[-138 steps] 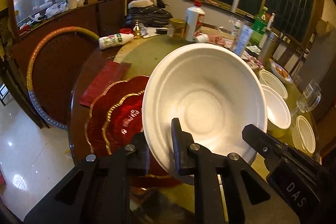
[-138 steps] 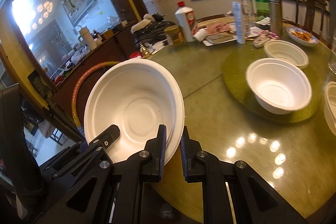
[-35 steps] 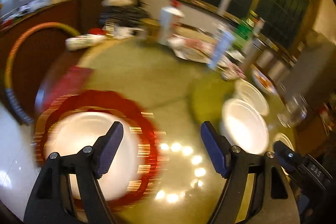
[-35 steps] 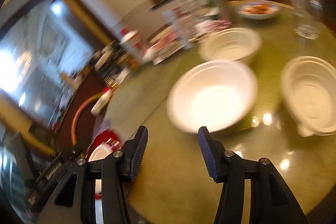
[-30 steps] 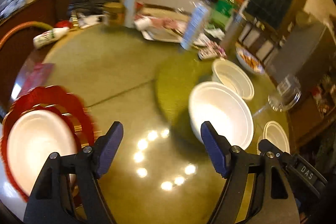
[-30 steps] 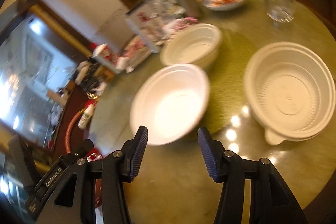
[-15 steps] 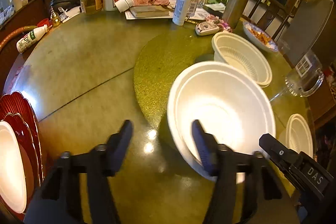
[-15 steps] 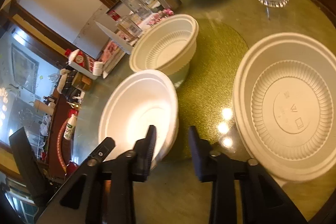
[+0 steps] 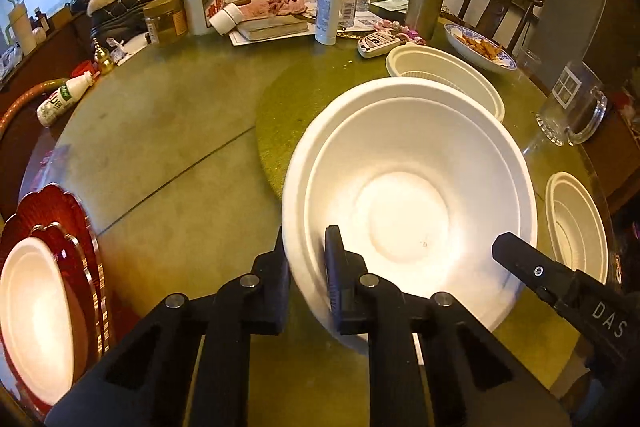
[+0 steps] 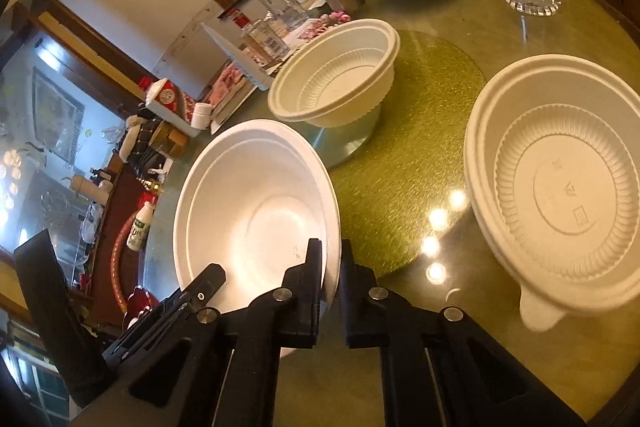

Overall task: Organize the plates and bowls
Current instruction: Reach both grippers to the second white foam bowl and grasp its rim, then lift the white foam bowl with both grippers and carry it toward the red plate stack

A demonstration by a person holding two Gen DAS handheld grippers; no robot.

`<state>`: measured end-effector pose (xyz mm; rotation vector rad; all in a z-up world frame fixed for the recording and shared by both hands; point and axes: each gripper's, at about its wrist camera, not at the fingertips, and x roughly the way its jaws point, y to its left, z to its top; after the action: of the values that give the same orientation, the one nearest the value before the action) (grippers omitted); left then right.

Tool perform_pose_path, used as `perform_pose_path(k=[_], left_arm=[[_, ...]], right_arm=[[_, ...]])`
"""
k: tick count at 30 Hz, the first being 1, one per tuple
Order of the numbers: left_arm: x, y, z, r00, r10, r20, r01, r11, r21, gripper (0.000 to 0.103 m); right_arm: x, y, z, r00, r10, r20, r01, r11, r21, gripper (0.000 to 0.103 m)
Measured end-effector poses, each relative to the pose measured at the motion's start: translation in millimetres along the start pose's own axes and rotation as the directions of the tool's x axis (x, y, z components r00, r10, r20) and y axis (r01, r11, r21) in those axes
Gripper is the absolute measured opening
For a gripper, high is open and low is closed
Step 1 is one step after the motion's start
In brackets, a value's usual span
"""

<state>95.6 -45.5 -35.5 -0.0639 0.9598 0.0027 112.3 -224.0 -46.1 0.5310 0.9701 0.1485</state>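
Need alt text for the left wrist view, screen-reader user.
The left gripper is shut on the near rim of a large white bowl on a round green table. At left, a white plate sits on stacked red plates; bottles crowd the far edge.

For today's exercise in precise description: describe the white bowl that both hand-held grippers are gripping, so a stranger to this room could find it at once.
Start at the round green table and find the darker green disc at its centre. On the disc's near edge sits the smooth white bowl, pinched at its rim by the left hand-held gripper and the right hand-held gripper. Unlike the two ribbed bowls nearby, its inside is plain.
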Motion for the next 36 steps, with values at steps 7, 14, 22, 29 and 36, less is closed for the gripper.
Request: perform_pose_path(k=[7, 14, 22, 29, 36], left_arm=[[-19, 13, -14, 1.0, -0.012, 0.002, 0.012, 1.0, -0.014, 0.014], [-39, 26, -28, 1.0, -0.025, 0.017, 0.025, 0.999, -0.029, 0.014], [-61, 42, -37, 0.998, -0.024, 0.056, 0.027, 0.999, -0.045, 0.014], [-75, 60, -43, 0.997, -0.017, 0.077, 0.022, 0.997, -0.074, 0.014], [-95, 82, -47, 0.993, -0.004, 0.12, 0.017, 0.994, -0.109, 0.014]], right_arm=[[-19, 12, -22, 1.0, 0.015, 0.003, -0.015, 0.999, -0.045, 0.007], [-36, 26, -43, 1.0, 0.023, 0.013, -0.022, 0.996, -0.085, 0.008], [-52, 47, -56, 0.999, 0.039, 0.033, -0.034, 0.991, -0.127, 0.008], [-61, 66, -67, 0.998, 0.061, 0.035, -0.054, 0.985, -0.165, 0.008], [-67, 90, -74, 0.995, 0.093, 0.041, -0.082, 0.974, -0.212, 0.008]])
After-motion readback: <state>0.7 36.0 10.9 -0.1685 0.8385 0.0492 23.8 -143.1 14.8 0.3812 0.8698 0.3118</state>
